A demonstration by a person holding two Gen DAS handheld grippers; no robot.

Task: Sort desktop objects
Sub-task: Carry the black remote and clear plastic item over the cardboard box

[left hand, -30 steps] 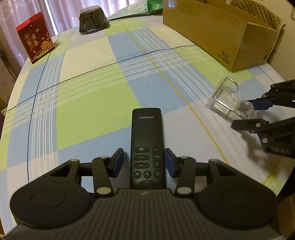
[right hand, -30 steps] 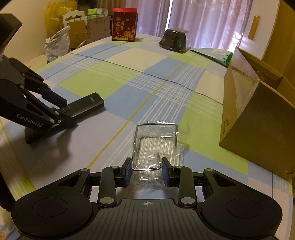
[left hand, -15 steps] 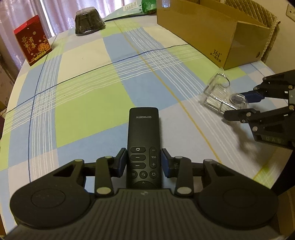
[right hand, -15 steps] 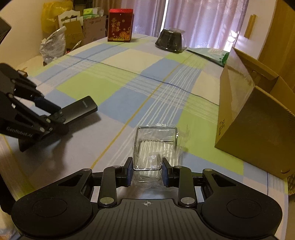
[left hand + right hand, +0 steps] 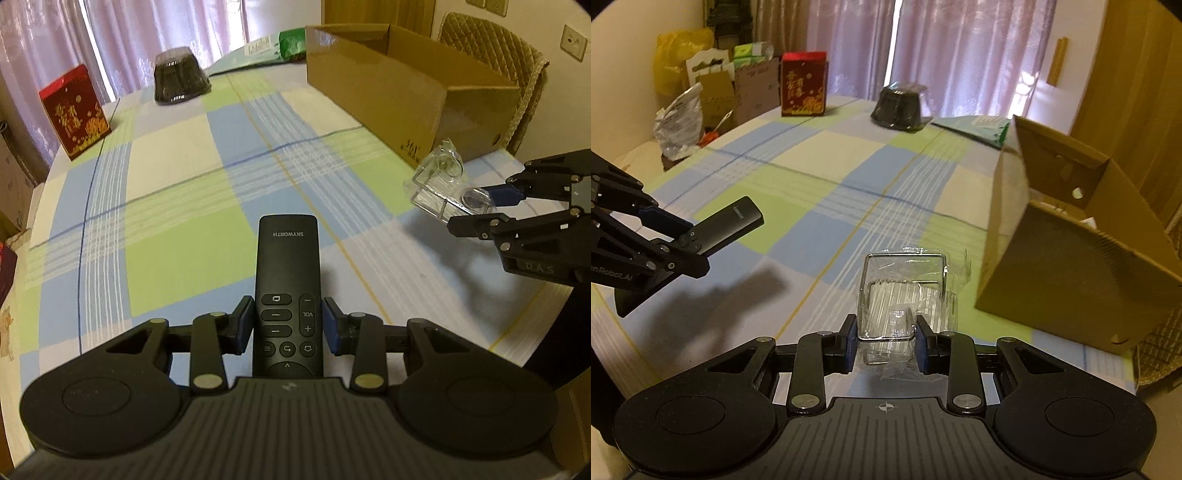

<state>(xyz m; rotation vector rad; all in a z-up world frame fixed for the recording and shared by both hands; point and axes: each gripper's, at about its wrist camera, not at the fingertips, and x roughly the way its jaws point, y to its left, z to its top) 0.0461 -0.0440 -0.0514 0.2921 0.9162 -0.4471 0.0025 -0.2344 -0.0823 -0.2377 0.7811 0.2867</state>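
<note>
A black Skyworth remote point(image 5: 287, 273) points away from me, and my left gripper point(image 5: 287, 326) is shut on its button end. In the right wrist view the remote point(image 5: 737, 219) hangs above the checked tablecloth with its shadow below, held by my left gripper point(image 5: 674, 234). My right gripper point(image 5: 885, 341) is shut on a clear plastic case point(image 5: 903, 291) with a wire frame. From the left wrist view, that case point(image 5: 439, 181) sits tilted in my right gripper point(image 5: 480, 208), just in front of the open cardboard box point(image 5: 406, 92).
The cardboard box point(image 5: 1071, 258) stands at the table's right side, with a wicker chair point(image 5: 517, 74) behind it. At the far end are a red gift box point(image 5: 75, 110), a dark lidded bowl point(image 5: 181, 75) and a green-white packet point(image 5: 273, 48). Bags and cartons point(image 5: 701, 92) lie beyond the table's left edge.
My left gripper closed on the remote and raised it off the cloth. My right gripper, holding the clear case throughout, has lifted it and moved nearer the cardboard box.
</note>
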